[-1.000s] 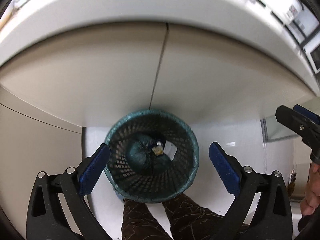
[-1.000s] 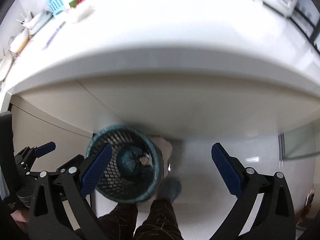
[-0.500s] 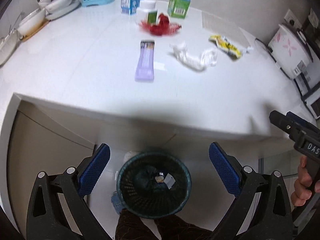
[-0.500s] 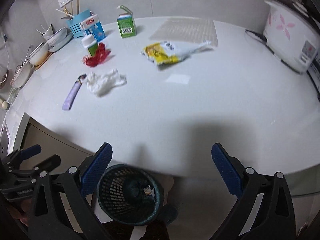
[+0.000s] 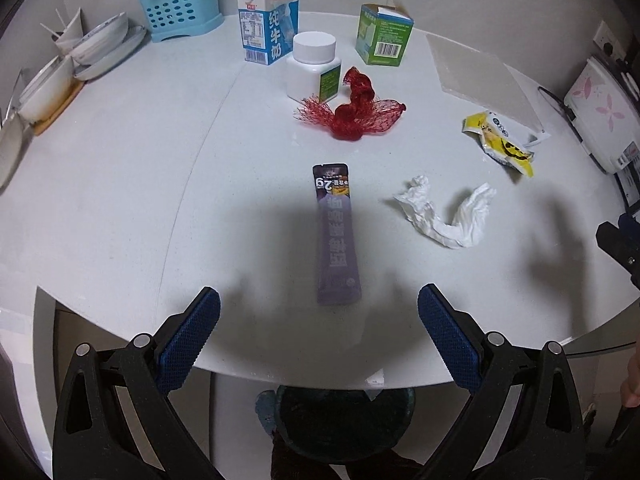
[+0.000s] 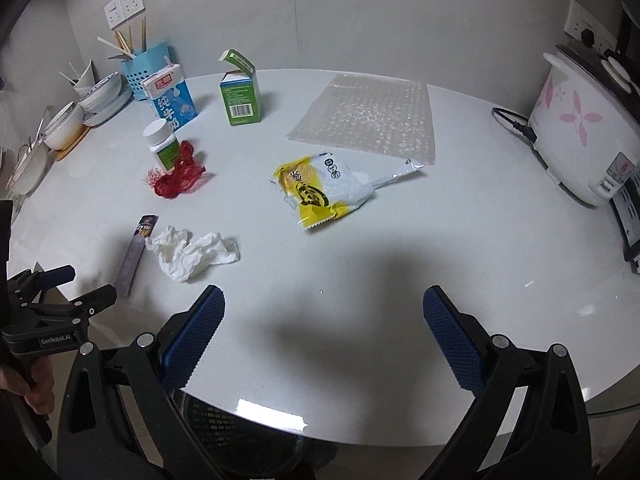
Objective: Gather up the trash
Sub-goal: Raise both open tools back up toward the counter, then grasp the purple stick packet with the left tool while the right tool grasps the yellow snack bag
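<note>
Both grippers hang over the near edge of the white worktop [image 5: 120,184], each with jaws spread wide and nothing between them: the left gripper [image 5: 319,332] sits just short of the purple sachet [image 5: 336,236], the right gripper [image 6: 323,332] over bare surface. Only the right wrist view takes in the whole sheet of bubble wrap [image 6: 368,120], the flowered rice cooker [image 6: 580,128] and the wall sockets [image 6: 124,4]; the left wrist view catches just the sheet's corner and the cooker's edge, but shows the sachet full length, where the other view sees it slantwise beside the crumpled tissue [image 6: 192,254]. Loose trash on the worktop, counted: one sachet, one tissue, one red net [image 5: 352,114], one yellow snack wrapper [image 6: 320,192]. Standing at the back: two cartons, the blue milk carton [image 5: 268,20] and the green carton [image 5: 384,36], one white bottle [image 5: 314,66] touching the net, one blue cutlery holder [image 5: 178,6], and a stack of bowls [image 5: 100,44] at the left. The mesh waste bin [image 5: 344,420] stands on the floor under the worktop's edge, partly hidden in both views.
</note>
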Motion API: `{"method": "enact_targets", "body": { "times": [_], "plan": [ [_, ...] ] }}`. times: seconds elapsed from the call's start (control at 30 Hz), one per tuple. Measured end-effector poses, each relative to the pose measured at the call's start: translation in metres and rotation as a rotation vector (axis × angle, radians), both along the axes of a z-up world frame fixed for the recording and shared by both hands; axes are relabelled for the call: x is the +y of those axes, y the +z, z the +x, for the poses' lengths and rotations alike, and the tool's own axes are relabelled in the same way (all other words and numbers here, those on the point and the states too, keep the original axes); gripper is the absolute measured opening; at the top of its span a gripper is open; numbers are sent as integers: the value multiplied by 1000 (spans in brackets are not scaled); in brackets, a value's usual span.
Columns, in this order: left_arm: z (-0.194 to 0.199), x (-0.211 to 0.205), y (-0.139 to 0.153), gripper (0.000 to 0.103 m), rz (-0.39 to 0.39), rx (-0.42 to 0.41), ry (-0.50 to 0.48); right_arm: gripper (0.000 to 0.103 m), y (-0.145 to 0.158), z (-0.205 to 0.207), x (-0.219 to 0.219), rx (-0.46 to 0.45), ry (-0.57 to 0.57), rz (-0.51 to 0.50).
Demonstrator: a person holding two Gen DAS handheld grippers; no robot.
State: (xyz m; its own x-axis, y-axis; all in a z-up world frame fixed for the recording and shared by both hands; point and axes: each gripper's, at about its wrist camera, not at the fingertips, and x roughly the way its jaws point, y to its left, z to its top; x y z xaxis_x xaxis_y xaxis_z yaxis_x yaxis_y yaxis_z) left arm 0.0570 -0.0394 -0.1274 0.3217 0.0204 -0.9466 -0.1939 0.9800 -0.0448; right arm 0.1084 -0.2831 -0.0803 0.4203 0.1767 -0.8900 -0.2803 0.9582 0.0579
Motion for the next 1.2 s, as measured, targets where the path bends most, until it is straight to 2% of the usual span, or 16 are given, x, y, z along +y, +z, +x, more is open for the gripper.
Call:
{"method": "enact_targets", "body": {
  "times": [0.43, 0.63, 0.93, 1.07, 1.13, 1.2],
  "plan": [
    [43, 19, -28, 97, -15, 82, -27, 95, -34, 79, 27, 107, -49, -41],
    [53, 19, -35, 97, -6, 106, -44, 95, -51, 114, 40, 144, -17, -97],
    [62, 16, -39, 95, 30, 126, -68, 92, -83, 149, 54, 291, -13, -81],
    [67, 18, -36, 83, 28, 148, -37, 81, -95, 154, 57, 340, -15, -71],
    [70, 19, -34, 73, 26, 160, -25, 80, -98, 155, 59, 348, -8, -74],
    [72, 16, -30, 56, 24, 177, -25, 79, -99, 155, 60, 353, 0, -63]
  ]
}}
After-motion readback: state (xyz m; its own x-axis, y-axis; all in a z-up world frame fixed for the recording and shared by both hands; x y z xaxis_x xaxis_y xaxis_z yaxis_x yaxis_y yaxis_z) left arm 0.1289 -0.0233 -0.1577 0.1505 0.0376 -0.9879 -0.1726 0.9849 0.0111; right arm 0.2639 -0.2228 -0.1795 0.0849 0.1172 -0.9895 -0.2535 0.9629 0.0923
